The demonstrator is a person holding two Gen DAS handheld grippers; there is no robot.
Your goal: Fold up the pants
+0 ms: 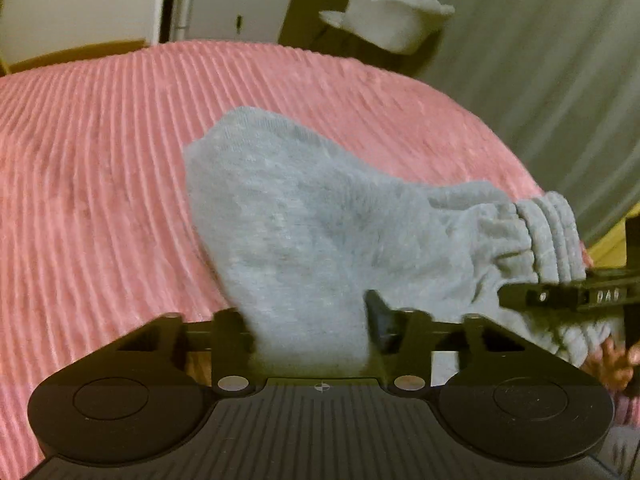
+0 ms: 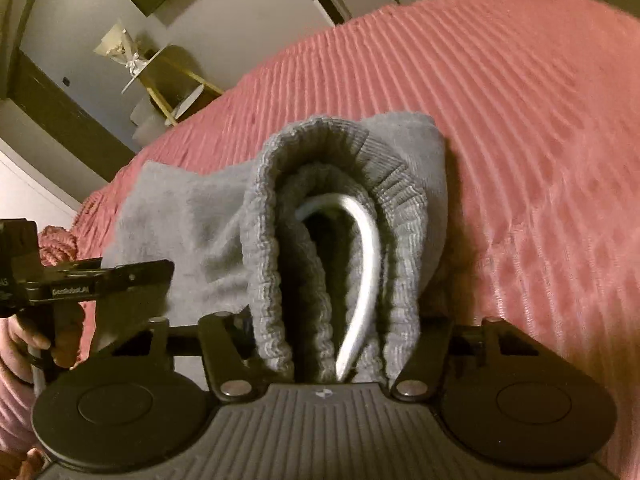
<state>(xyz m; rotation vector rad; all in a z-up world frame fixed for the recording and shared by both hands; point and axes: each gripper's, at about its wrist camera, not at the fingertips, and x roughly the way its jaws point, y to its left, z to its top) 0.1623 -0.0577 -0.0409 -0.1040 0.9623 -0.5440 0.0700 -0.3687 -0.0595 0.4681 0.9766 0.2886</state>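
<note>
Both grippers, left gripper (image 1: 308,332) and right gripper (image 2: 332,344), clench the grey pants (image 1: 320,232) (waistband (image 2: 280,260) bunched) on the pink bedspread (image 1: 100,160); folding looks barely begun.

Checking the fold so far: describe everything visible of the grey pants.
The grey pants are soft, fleecy sweatpants lying bunched on the ribbed pink bedspread. The ribbed elastic waistband is gathered into a fold, with a pale drawcord looping inside it. The right gripper is closed on that waistband; the left gripper pinches plain fabric at the near edge. The far end lies rounded and flat on the bed.
</note>
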